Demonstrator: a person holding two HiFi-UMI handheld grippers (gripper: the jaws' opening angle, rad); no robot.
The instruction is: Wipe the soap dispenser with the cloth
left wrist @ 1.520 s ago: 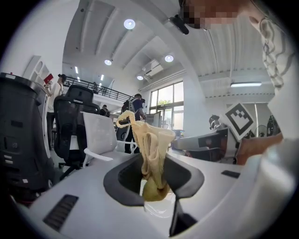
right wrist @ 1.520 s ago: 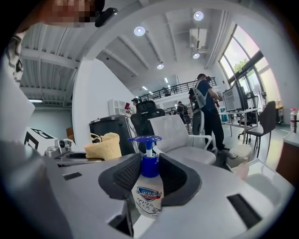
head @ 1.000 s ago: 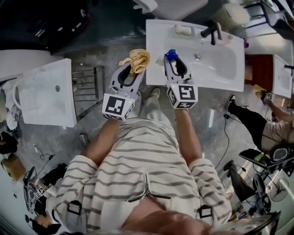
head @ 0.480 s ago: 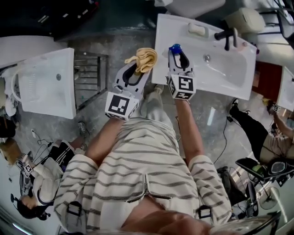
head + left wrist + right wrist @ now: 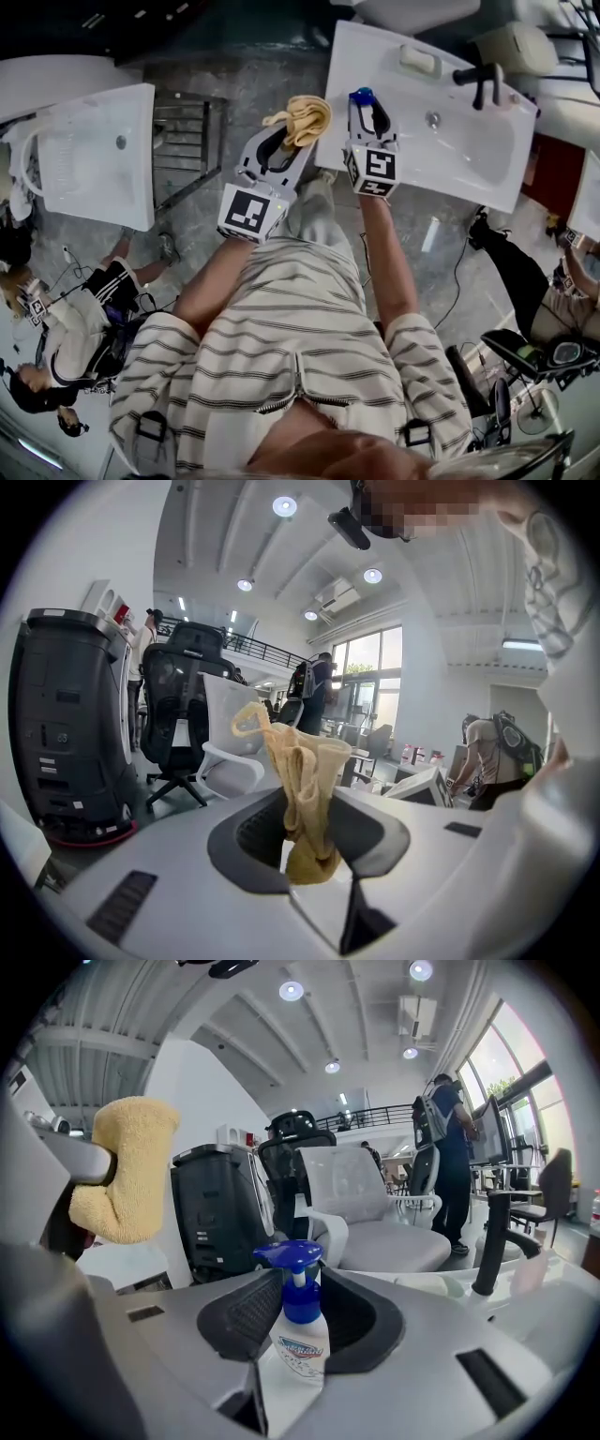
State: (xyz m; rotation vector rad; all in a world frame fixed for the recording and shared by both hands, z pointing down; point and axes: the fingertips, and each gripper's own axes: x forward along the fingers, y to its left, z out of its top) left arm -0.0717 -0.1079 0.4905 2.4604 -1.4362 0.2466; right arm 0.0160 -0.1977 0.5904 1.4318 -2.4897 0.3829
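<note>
My left gripper is shut on a bunched yellow cloth, which sticks up from between its jaws. My right gripper is shut on a clear soap dispenser with a blue pump head. The bottle stands upright between the pads, over the front left corner of the white sink. The cloth hangs just left of the dispenser and apart from it. Both grippers point away from me, side by side.
A black faucet and a soap bar sit at the sink's back. A second white basin and a metal rack are to the left. People stand or sit around, and office chairs beyond.
Both grippers keep their holds. The right one has sunk with the dispenser at the sink's corner, the left one a little with the cloth. The head view has swung, shifting the sink rightward.
</note>
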